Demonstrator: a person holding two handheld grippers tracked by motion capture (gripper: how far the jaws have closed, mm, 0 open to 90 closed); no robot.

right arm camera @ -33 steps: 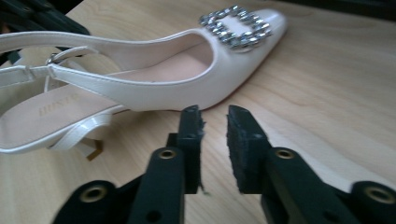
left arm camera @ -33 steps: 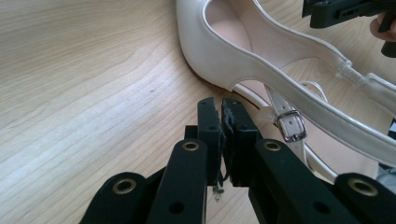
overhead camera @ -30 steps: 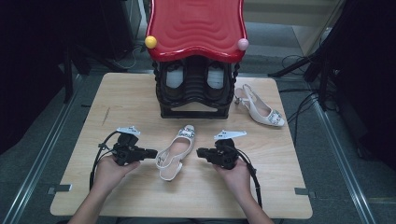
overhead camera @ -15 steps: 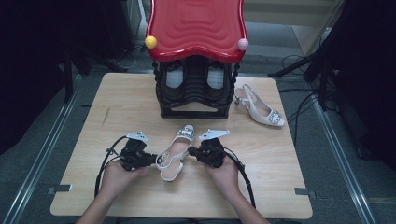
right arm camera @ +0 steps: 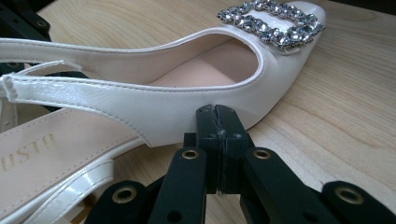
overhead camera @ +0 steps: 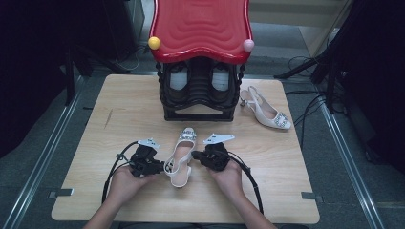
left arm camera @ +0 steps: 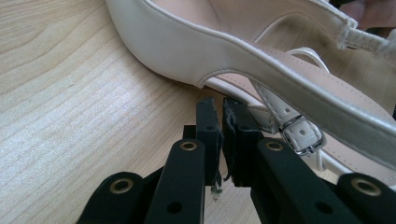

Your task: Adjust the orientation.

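Shoe: a white slingback [overhead camera: 180,157] lies on the table [overhead camera: 119,114] near the person's edge, toe toward the rack, heel toward the person, flanked by both claws.
Look: glossy pale leather, a rhinestone buckle on the toe [right arm camera: 272,22], a peach insole with printed letters, and a thin heel strap with a small metal buckle [left arm camera: 302,135].
Change: a second ago the two claws sat well apart on either side of the shoe; half a second ago they were nearer; now each tip is against or just beside the shoe's flank.
Left claw: the left claw [overhead camera: 155,166] meets the shoe's rear side by the strap buckle; its jaws stand almost together, with a thin gap and nothing between them.
Right claw: the right claw [overhead camera: 197,155] sits at the opposite flank near the toe; its jaws are pressed together, empty.
Meaning: likely the shoe is being nudged or squared between two closed tips rather than gripped.
Around: a black shoe rack [overhead camera: 198,90] with a red top [overhead camera: 200,24] stands behind; the matching shoe [overhead camera: 267,110] lies to its right.
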